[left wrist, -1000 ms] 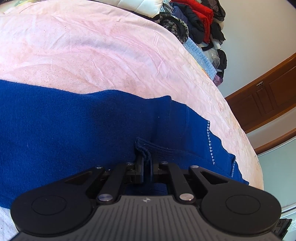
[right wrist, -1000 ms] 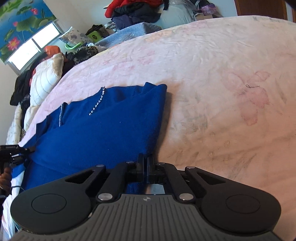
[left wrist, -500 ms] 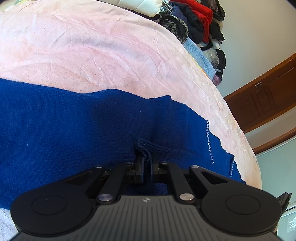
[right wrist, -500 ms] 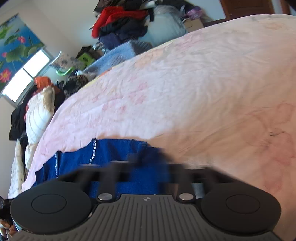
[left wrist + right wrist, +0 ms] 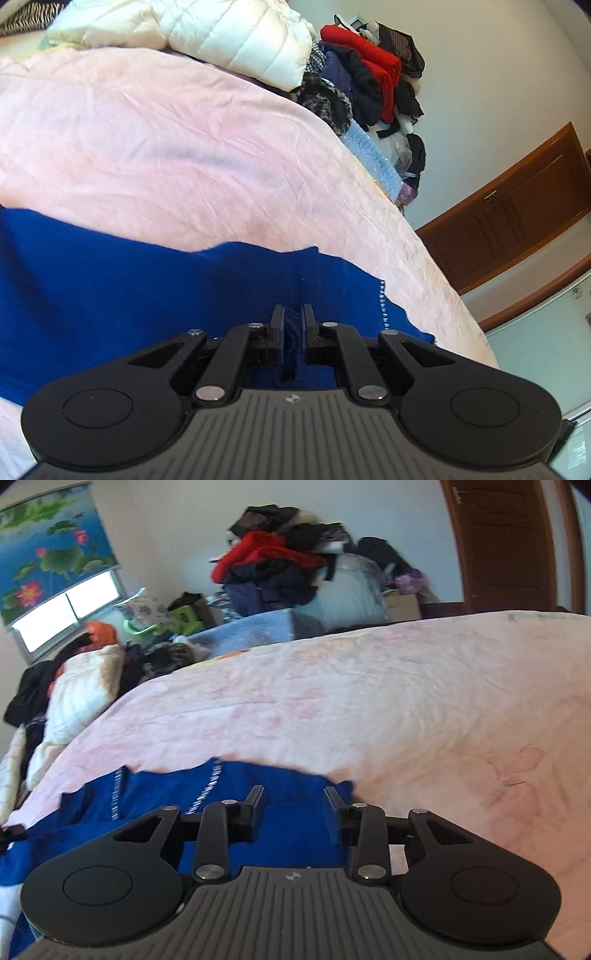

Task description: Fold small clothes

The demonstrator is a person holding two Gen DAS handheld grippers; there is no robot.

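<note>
A: Where's the garment?

B: The deep blue knitted top [image 5: 140, 295] with a row of small silver studs lies spread on the bed's pale pink crumpled sheet [image 5: 166, 155], near the edge closest to the person. From the right wrist view the same top [image 5: 288, 794] shows a doubled-over edge by the stud line, so I judge one fold is in place, though I can't see the whole outline.

A: And the claws?

B: The left claw [image 5: 292, 325] is clenched on a bunched ridge of the blue knit; the cloth sits squeezed between its two pads. The right claw [image 5: 293, 801] is opening right now, its jaws standing apart above the top with nothing pinched between them. That view is blurred, so I can't tell whether its tips touch the fabric.

A: How far along would you say?

B: Early to middle. The top is flat and partly folded, but it stays long across the left view, so at least one more fold looks needed, then smoothing.

A: Anything else waiting?

B: A heap of red and dark clothes [image 5: 280, 565] and a white quilted jacket [image 5: 207, 33] are piled beyond the bed. Whether they belong to this job I can't tell.
</note>
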